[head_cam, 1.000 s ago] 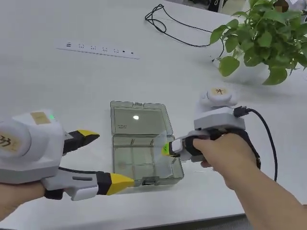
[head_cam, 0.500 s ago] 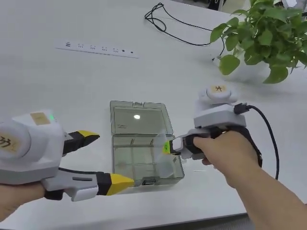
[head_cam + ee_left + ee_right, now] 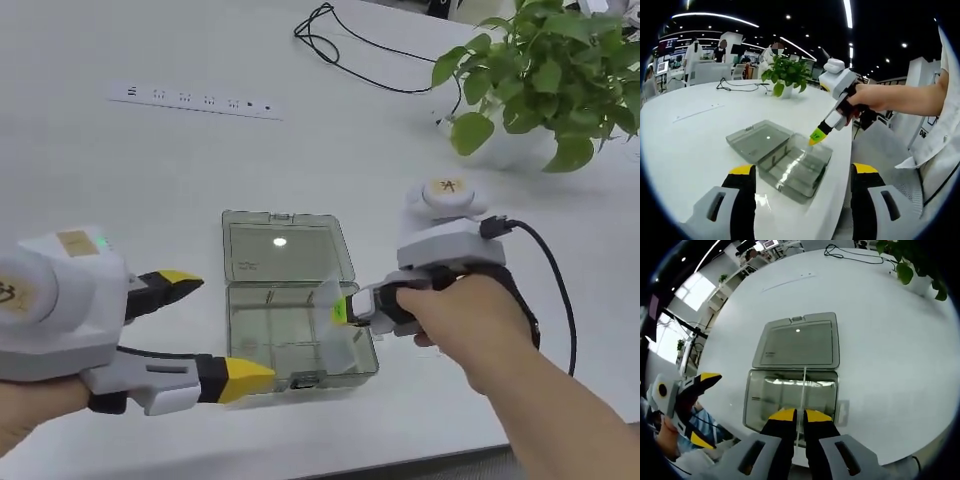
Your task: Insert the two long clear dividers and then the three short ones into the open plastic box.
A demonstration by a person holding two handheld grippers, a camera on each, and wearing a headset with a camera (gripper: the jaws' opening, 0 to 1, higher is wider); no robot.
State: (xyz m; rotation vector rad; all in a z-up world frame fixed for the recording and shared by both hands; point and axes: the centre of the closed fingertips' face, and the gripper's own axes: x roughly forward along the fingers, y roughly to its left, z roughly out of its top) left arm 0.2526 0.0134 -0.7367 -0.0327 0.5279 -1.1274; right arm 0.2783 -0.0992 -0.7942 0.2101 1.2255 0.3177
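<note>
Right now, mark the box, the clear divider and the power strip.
box (image 3: 285,248), head view, on the open lid.
clear divider (image 3: 804,390), right gripper view, on its thin edge.
power strip (image 3: 195,101), head view, middle of its body.

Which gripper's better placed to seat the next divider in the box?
Right. The right gripper is shut on a clear divider, edge-down over the box. The left gripper is open and empty, off to one side of it.

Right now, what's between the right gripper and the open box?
A clear divider, clamped in the right gripper, reaching out over the open box base. It is clearest in the right gripper view, seen edge-on.
</note>
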